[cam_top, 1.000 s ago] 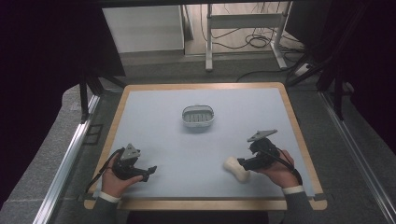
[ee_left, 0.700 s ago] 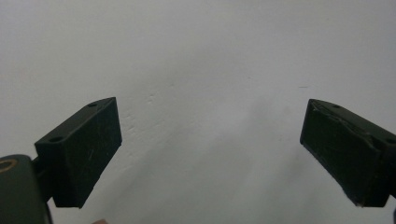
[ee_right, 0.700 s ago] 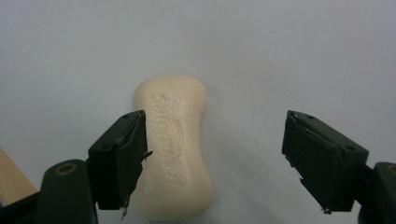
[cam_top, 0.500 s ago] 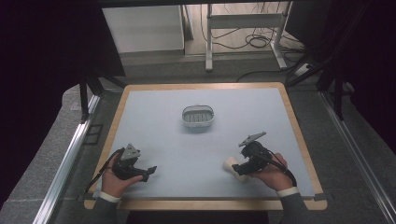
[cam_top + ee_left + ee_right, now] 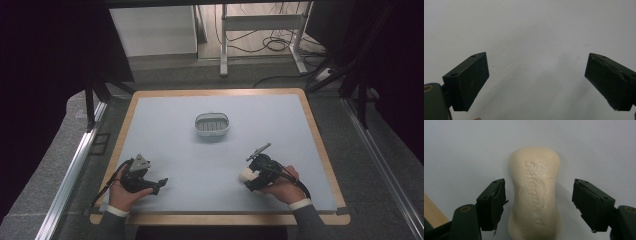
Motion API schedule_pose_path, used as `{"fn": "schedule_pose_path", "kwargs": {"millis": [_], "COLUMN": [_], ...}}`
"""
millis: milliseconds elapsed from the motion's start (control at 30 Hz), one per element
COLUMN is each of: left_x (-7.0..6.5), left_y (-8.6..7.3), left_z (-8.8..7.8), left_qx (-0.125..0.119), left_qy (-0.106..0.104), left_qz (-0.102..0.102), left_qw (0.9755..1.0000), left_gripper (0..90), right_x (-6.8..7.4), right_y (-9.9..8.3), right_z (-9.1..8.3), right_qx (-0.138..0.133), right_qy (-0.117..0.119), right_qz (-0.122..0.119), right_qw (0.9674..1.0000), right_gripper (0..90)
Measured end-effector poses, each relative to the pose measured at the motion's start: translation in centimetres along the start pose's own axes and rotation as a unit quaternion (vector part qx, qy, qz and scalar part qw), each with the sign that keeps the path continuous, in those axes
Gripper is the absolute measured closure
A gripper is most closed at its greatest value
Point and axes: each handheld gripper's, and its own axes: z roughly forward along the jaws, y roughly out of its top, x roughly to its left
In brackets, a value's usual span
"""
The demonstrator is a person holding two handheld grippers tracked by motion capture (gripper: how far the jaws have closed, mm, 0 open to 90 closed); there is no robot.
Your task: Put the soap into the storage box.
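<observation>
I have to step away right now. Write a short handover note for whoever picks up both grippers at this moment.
Right gripper: open, jaws on either side of the soap bar, a gap on both sides; they have just been closing on it.
Left gripper: open with nothing between the jaws, low over the mat at the near left.
Soap bar lies flat on the mat at the near right. The small dish sits mid-table, farther back.
Done: the right gripper is lined up on the bar.
Left: grip and lift it; the dish is probably where it goes.

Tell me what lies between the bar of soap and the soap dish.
Nothing: in the high view, only bare table mat separates the soap, flanked by the right gripper, from the soap dish.
</observation>
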Motion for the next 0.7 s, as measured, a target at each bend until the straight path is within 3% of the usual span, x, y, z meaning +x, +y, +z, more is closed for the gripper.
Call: {"fn": "schedule_pose_path", "kwargs": {"millis": [200,433,700], "left_x": [0.0,0.1,0.1], "left_y": [0.0,0.0,0.0], "left_z": [0.0,-0.2,-0.2], "left_qx": [-0.001,-0.003,-0.002], "left_qy": [0.000,0.001,0.002], "left_qz": [0.000,-0.001,0.000], "left_qw": [1.0000,1.0000,1.0000], "left_gripper": [5.8,5.8,5.8], "right_x": [0.4,0.4,0.3], "right_y": [0.1,0.3,0.5], "right_z": [0.7,1.2,1.1], "right_qx": [0.020,0.036,0.047], "right_qy": [0.005,0.002,0.002], "right_qz": [-0.003,0.003,0.000], "right_qw": [0.9998,0.9994,0.9989], "right_gripper": [30.6,48.3,49.2]}}
